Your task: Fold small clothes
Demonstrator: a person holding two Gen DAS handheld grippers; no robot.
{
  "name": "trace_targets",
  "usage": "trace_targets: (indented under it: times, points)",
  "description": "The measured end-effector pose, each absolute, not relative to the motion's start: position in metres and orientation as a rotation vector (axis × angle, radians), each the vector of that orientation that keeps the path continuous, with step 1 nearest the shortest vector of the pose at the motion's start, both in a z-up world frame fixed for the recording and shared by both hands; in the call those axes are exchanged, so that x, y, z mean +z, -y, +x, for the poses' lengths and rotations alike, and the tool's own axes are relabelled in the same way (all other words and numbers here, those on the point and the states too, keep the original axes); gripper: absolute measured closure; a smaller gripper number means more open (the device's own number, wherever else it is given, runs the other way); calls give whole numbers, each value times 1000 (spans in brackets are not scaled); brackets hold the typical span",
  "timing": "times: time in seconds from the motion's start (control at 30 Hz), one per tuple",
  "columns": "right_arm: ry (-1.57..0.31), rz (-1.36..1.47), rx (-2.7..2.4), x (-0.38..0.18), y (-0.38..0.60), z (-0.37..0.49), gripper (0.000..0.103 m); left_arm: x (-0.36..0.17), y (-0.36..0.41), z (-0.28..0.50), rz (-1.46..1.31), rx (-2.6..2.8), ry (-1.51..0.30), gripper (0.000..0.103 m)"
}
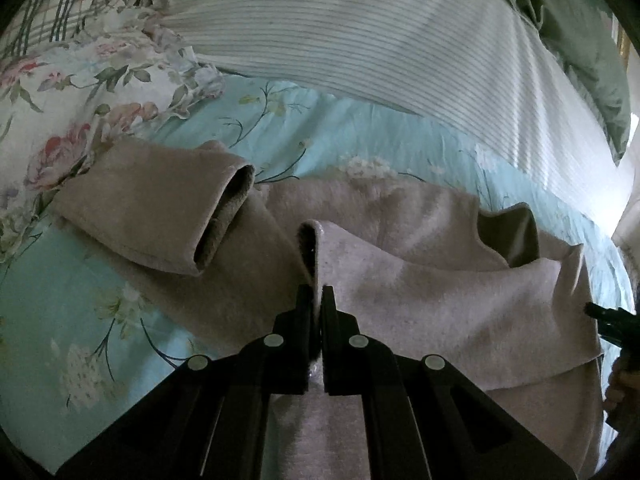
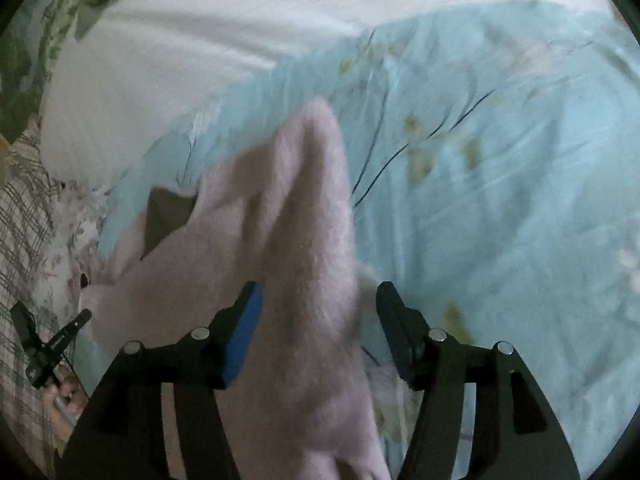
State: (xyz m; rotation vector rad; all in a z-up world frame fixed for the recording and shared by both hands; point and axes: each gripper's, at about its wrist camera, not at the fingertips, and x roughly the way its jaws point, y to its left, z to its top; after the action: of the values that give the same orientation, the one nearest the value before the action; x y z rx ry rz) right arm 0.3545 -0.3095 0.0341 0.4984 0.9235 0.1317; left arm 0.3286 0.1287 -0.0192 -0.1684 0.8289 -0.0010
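A small pale pink fleece garment [image 1: 420,280] lies spread on the turquoise floral bed sheet [image 1: 52,304]. One sleeve [image 1: 160,216] with an open cuff lies to the left. My left gripper [image 1: 317,292] is shut on a raised fold of the garment's edge. In the right wrist view the garment [image 2: 312,240] forms a raised ridge between the fingers of my right gripper [image 2: 320,296], which is open around it. The view is blurred. The left gripper also shows at the left edge of the right wrist view [image 2: 52,344].
A white striped pillow [image 1: 360,40] lies behind the garment. A floral pillow [image 1: 80,92] and a plaid cloth [image 1: 60,4] lie at the left. A green pillow [image 1: 580,48] lies at the far right. The sheet [image 2: 500,184] extends to the right.
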Motion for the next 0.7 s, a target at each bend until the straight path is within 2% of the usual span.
trace_targets:
  times: [0.03, 0.2, 0.3, 0.4, 0.43, 0.53, 0.63, 0.7]
  points:
    - [-930, 488, 126, 30, 312, 353, 95, -18, -128, 328, -166, -3, -827, 101]
    - [-841, 527, 83, 38, 330, 332, 96, -12, -109, 327, -157, -72, -810, 101]
    - [-857, 518, 41, 23, 331, 338, 96, -19, -93, 331, -110, -72, -820, 101]
    - [-917, 463, -36, 10, 330, 343, 93, -30, -90, 337, -110, -67, -851, 101]
    - [-894, 432, -81, 16, 333, 335, 88, -32, -92, 338, -115, -65, -855, 101]
    - [-774, 373, -74, 39, 324, 309, 86, -34, -95, 338, -121, -74, -855, 101]
    - [-861, 323, 95, 22, 300, 299, 79, -37, -94, 340, -113, -65, -866, 100]
    - [-950, 293, 58, -4, 302, 302, 82, -38, -100, 337, -116, -48, -872, 97]
